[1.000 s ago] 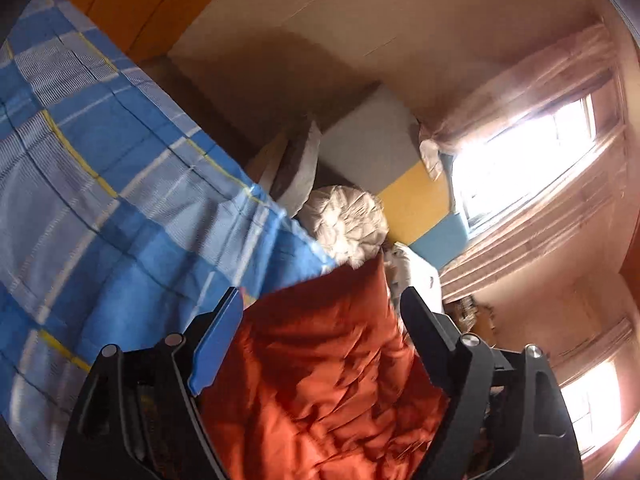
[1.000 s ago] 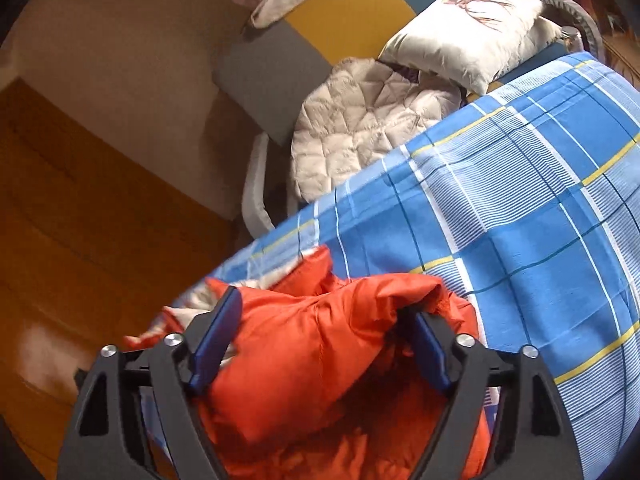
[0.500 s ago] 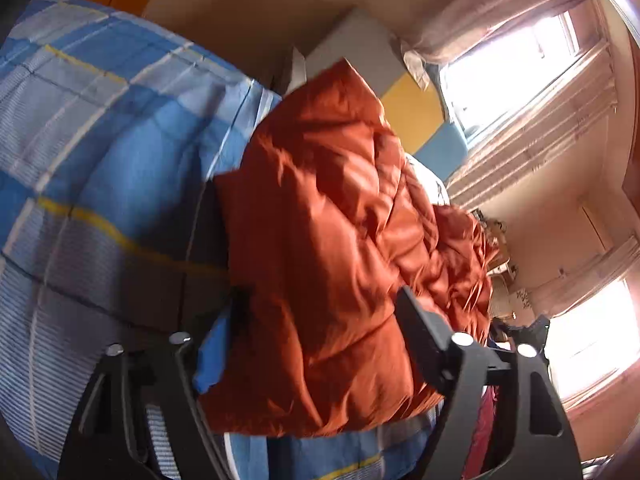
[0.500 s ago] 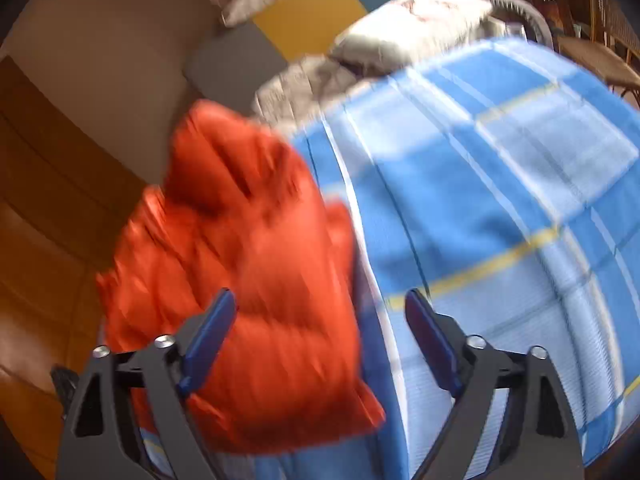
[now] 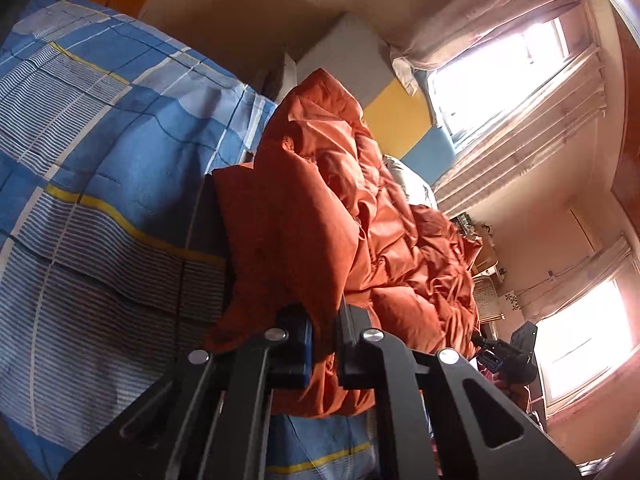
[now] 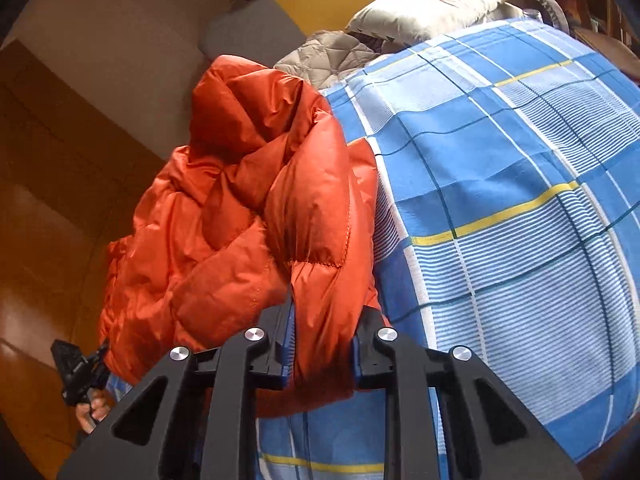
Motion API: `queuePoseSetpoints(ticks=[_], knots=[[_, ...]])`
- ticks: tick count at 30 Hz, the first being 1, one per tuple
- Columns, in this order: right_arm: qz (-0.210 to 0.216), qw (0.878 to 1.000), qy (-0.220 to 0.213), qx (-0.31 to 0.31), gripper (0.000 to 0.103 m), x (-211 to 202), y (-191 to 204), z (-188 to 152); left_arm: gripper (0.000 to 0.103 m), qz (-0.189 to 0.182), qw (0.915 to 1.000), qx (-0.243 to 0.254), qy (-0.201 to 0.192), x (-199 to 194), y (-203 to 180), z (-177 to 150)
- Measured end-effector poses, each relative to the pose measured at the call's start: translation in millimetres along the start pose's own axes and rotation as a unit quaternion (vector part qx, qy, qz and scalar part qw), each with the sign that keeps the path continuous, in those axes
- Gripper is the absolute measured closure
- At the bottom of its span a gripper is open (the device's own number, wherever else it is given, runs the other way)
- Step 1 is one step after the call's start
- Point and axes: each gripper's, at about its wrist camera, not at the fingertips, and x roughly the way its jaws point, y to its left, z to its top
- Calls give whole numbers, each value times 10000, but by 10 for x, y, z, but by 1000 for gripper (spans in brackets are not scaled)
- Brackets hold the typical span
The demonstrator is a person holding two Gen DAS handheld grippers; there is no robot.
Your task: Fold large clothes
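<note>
The left matte black two-finger gripper (image 5: 322,354) and its right twin (image 6: 322,354) share triangular cut-out frames, round silver screws and seemingly blue pads (image 6: 285,354).

The left gripper (image 5: 323,330) is clamping a thin fold of the orange puffer jacket (image 5: 352,240), its jaws having just been closing until nearly together with the fabric pinched between them. The jacket is lying crumpled on a blue plaid bedsheet (image 5: 104,152) with white and yellow stripes, trailing away toward the bed's far end. Behind it, daylight is glaring through curtained windows (image 5: 496,92), and the right gripper (image 5: 506,354) is showing at the jacket's far edge.
</note>
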Motion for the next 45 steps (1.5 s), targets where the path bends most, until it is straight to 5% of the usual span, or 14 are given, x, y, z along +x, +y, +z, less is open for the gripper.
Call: queuePoseSetpoints(ticks=[9,13,15,17,21,27,29,32,34,35,36,39,45], knots=[[-174,9991,155,-368,85,-313,-47,-358,97,18,9996,245,118,-278,-152,-236],[-309,9982,133,-497,83,-382,-73,-436,88,421,9969,641,152,-351,-274,-291],[-415,9977,90,-530,64,-365,-48,-391,73,638,9944,848,-7,-418,-374,-234],[-777,9943,-105,-726,55,-405,32,-329,67,783,9921,956,-235,-491,-440,-166],[-1003,9863,-542,-1190,55,-516,335,-174,67,582,9875,1389,-462,-510,-709,-5],[-525,9777,-423,-1986,55,-235,1108,-37,45,351,9815,1879,27,35,-1091,154],[-417,9747,-286,-2177,55,-17,1378,14,45,365,9813,1867,279,287,-1146,215],[-494,9693,-32,-2406,55,281,1635,46,51,514,9772,1978,580,586,-1246,240],[-634,9672,177,-2452,55,483,1709,74,70,691,9720,2100,796,772,-1272,235],[-665,9667,233,-2459,60,537,1713,70,90,801,9686,2180,891,854,-1280,219],[-690,9657,302,-2484,74,607,1715,72,103,789,9665,2238,980,907,-1280,211],[-724,9655,444,-2463,96,733,1688,73,103,882,9611,2417,1001,1007,-1312,169],[-726,9614,68,-2654,100,534,1795,82,103,715,9669,2401,483,772,-1375,174]])
